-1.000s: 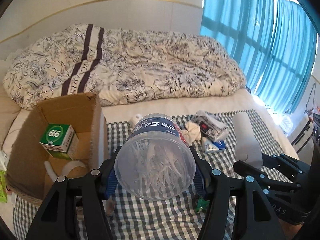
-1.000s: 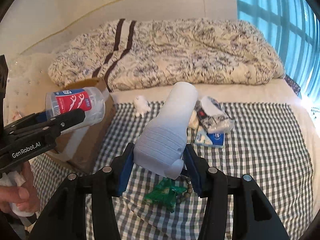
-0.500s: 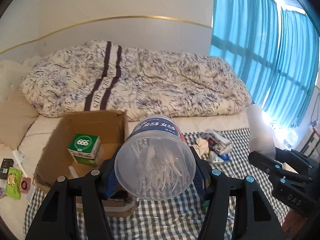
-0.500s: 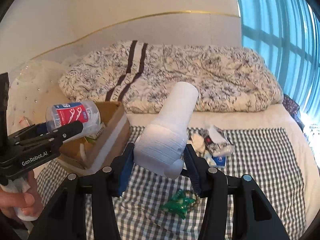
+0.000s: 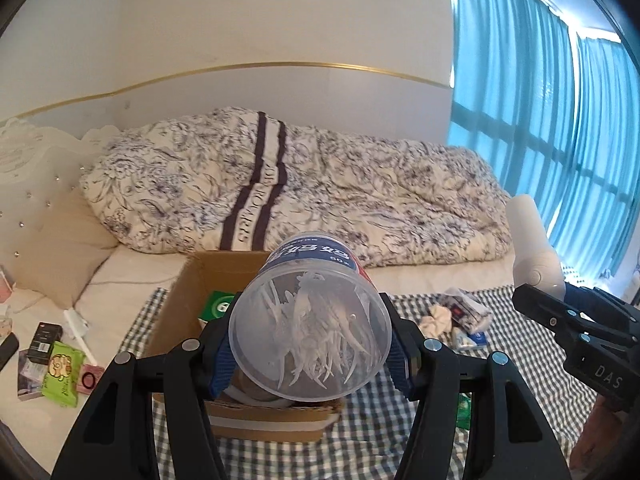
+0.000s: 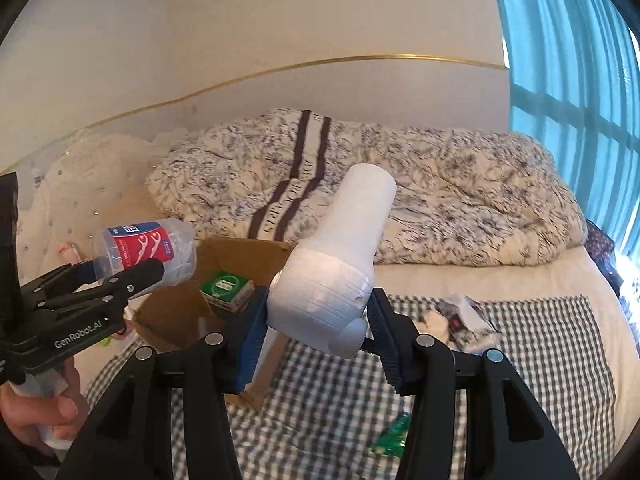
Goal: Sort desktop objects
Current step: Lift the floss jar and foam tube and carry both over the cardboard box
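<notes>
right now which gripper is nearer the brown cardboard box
Left. The left gripper hangs above the brown cardboard box with the clear floss-pick jar; the right gripper is off its right side.

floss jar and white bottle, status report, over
Left gripper shut on floss jar, above cardboard box. Right gripper shut on white bottle, airborne. Green box already inside; path clear.

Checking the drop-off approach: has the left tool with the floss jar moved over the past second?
Yes. The left tool carried the floss jar up and over the cardboard box.
</notes>
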`<state>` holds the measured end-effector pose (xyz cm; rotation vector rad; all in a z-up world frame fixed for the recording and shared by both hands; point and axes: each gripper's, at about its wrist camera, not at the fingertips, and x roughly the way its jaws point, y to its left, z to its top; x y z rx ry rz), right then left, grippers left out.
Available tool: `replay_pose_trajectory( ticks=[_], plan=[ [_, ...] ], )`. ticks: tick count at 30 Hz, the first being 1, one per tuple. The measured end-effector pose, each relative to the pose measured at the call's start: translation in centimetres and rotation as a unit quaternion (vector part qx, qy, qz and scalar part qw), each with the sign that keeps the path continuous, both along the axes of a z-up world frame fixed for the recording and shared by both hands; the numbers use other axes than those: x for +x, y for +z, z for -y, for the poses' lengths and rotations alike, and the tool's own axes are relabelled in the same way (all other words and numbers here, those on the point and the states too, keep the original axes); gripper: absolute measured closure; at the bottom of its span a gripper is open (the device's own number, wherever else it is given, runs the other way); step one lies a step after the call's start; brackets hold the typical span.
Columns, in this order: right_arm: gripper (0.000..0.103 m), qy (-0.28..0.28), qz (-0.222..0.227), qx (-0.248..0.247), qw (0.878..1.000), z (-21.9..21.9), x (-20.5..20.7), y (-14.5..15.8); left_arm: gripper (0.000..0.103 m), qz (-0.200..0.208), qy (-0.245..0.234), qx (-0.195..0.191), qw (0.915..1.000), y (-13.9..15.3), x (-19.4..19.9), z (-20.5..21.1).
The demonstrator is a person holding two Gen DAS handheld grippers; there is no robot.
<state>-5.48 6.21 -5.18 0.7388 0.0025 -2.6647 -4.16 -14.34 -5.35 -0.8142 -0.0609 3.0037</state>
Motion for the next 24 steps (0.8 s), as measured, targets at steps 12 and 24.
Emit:
replay_pose_trajectory(
  ticks=[12, 24],
  plan=[
    [0.054, 0.042, -0.019, 0.012, 0.999, 5.6, -0.2, 1.3, 0.04, -0.011, 0.026, -0.001, 0.9996, 0.5, 0.2, 4.3],
    [0.054, 0.074, -0.004, 0.013, 0.997, 10.1, -1.8, 0.6, 0.04, 0.0, 0.05, -0.005, 0.9987, -0.4, -1.1, 7.5]
  ],
)
